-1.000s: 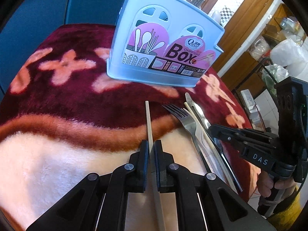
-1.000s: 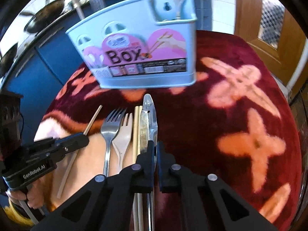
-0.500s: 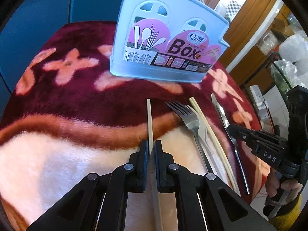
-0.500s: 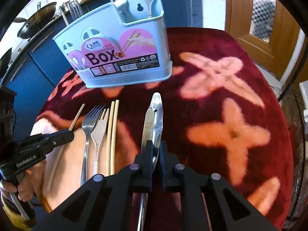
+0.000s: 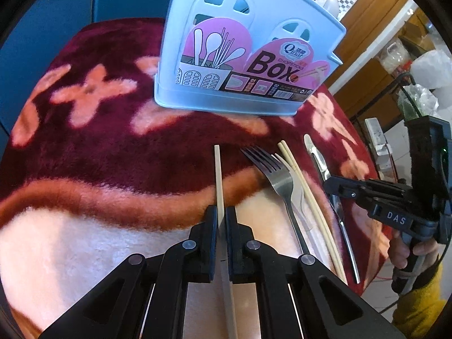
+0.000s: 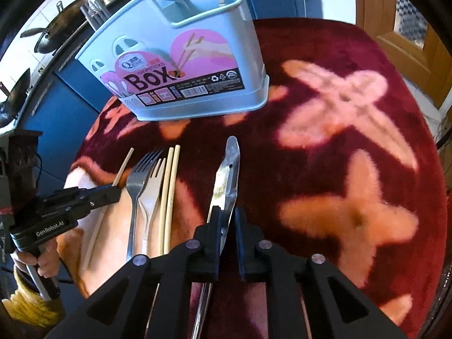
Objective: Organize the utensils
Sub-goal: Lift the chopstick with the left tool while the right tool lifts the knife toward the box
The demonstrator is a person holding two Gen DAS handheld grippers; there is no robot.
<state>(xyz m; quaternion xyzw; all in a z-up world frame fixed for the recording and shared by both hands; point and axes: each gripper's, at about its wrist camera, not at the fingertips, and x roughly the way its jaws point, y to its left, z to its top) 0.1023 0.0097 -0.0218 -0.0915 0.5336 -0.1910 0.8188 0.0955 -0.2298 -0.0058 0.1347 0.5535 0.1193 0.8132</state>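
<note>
Single chopstick (image 5: 217,169) lies on the blanket with its long axis running straight out from the left gripper (image 5: 221,220) toward the utensil box (image 5: 248,56). Left jaws are pinched nearly closed on its shaft; free end points at the box's front wall, handle end passes back under the gripper.

Butter knife (image 6: 226,180) lies parallel to it, tip toward the box. It sits between the right gripper's (image 6: 227,226) jaws, which have just been opening slightly. A small gap shows on the right pad side, so I can't tell whether the grip is firm or only one pad is touching.

Between the two tools: metal fork (image 5: 275,178), pale plastic fork (image 6: 151,195) partly under it, and a pair of chopsticks (image 6: 171,195), all parallel, all pointing boxward.

The box stands upright just past the utensil tips and already holds forks and a white spoon. Both hands look about equally near. My read: each piece has to be lifted and tipped vertical to clear the rim.

Surface: plush maroon blanket (image 6: 339,169) with pink floral pattern. Beyond it are blue cabinets, pans at left and a wooden door at right.
</note>
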